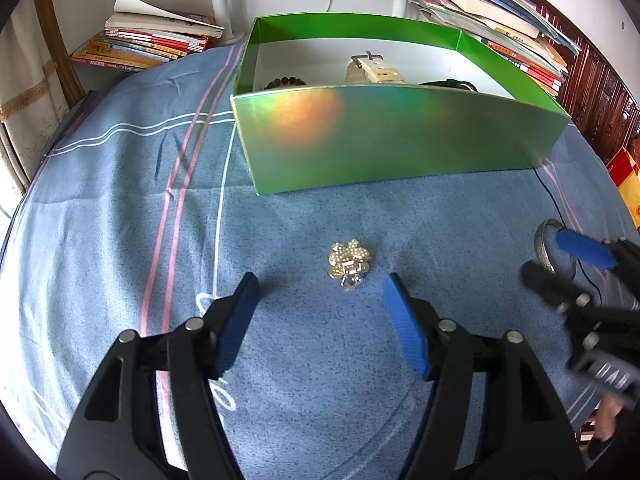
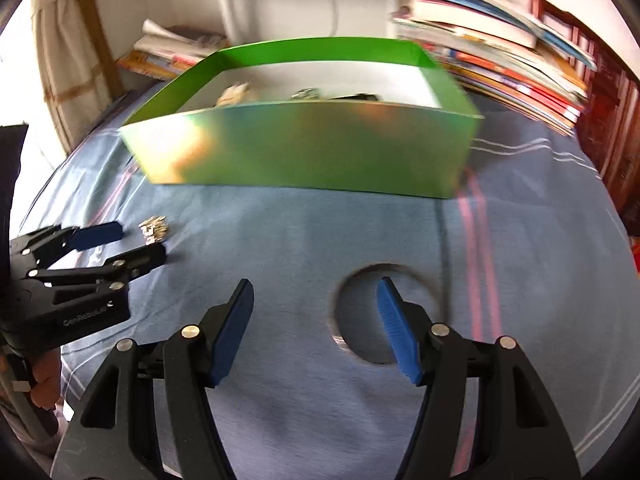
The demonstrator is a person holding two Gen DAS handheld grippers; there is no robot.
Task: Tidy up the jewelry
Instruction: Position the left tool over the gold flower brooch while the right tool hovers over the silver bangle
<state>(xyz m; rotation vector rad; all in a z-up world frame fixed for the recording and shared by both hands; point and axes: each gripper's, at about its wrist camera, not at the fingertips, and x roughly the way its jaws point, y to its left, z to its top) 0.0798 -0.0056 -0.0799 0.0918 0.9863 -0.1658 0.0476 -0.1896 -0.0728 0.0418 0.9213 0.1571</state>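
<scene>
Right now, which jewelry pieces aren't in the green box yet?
Two: the gold pearl-cluster brooch and the silver metal bangle lie on the blue cloth. The beaded bracelet and cream-strapped watch sit inside the green cardboard box.

Bare cloth btwn box and lower frame: passable. Green box wall blocks upper centre. Book stacks crowd upper left & upper right corners.
</scene>
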